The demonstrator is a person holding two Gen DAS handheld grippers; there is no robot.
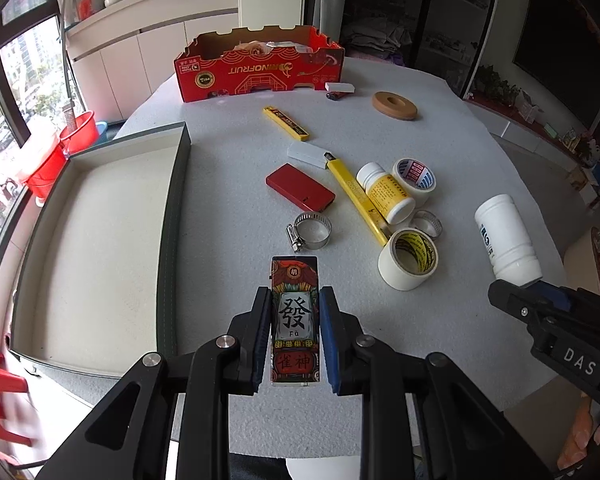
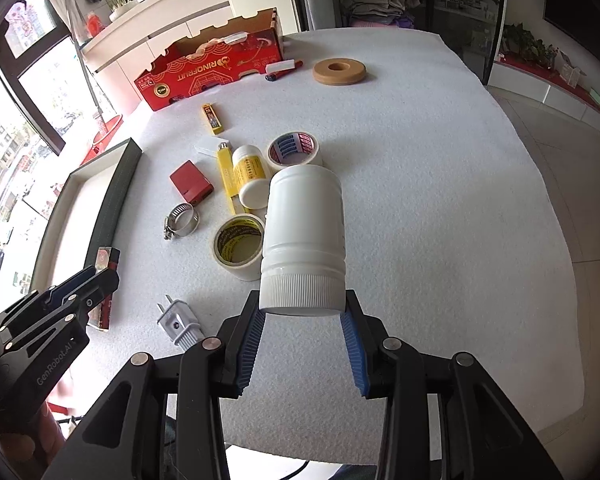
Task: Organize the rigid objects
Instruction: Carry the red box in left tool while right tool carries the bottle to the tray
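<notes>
Right wrist view: my right gripper (image 2: 303,312) jaws clench the light, slick white bottle (image 2: 304,236) by its ribbed cap, while my left gripper (image 1: 295,336) jaws clamp the stiff mahjong-print box (image 1: 295,280).

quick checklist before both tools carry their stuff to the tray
1. Left tool shut on the mahjong-print box: ok, both pads press its long sides.
2. Right tool shut on the white bottle: ok, but the hold is only at the ribbed cap.
3. Open tray has bare floor: ok.
4. Held box clear of the hose clamp: ok, a gap shows.
5. Bottle clear of the tape roll: cannot tell, they overlap in the right wrist view.
6. White plug out of the bottle's way to the tray: cannot tell.
</notes>
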